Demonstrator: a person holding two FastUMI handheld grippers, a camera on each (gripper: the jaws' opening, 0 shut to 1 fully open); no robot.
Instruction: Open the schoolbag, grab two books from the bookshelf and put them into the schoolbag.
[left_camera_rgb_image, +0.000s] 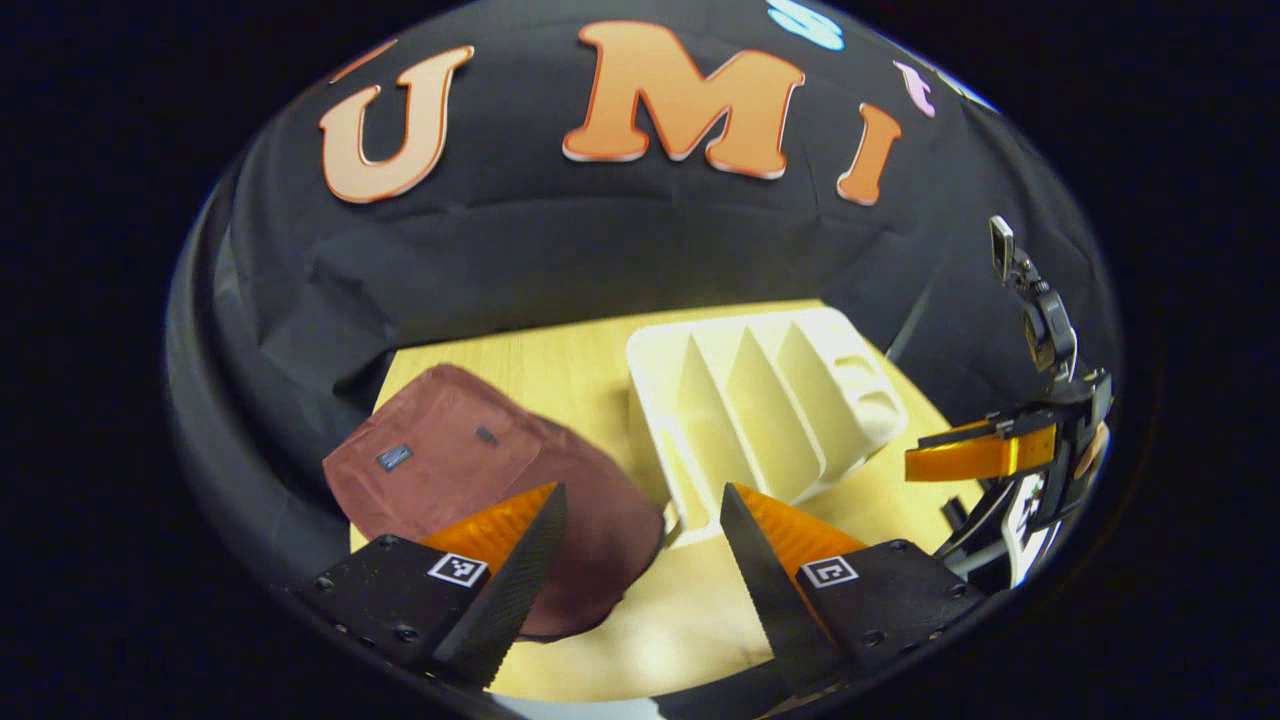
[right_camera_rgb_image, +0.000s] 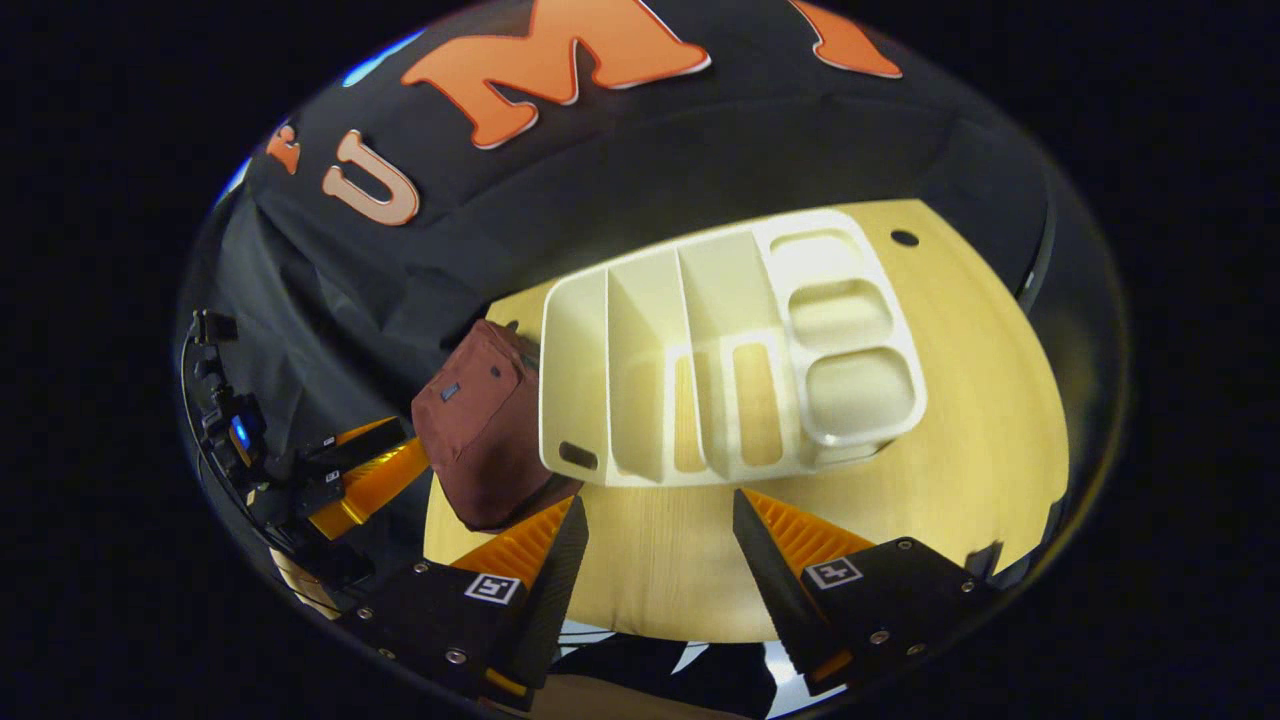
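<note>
A dark red schoolbag (left_camera_rgb_image: 470, 470) lies on the wooden table (left_camera_rgb_image: 560, 360), left of a cream plastic bookshelf (left_camera_rgb_image: 760, 400) with upright dividers; its slots hold no books that I can see. My left gripper (left_camera_rgb_image: 640, 510) hovers open above the table's near edge, between bag and shelf, touching neither. In the right gripper view the schoolbag (right_camera_rgb_image: 480, 430) sits left of the bookshelf (right_camera_rgb_image: 730, 350), and my right gripper (right_camera_rgb_image: 660, 520) is open just in front of the shelf, holding nothing. The right gripper (left_camera_rgb_image: 940, 455) also shows at the right of the left gripper view.
Black cloth wall rises close behind the table. A small round hole (right_camera_rgb_image: 904, 238) marks the tabletop's far right corner. Bare table (right_camera_rgb_image: 980, 400) spreads right of the shelf. The left gripper (right_camera_rgb_image: 375, 465) shows at the far left, beside the bag.
</note>
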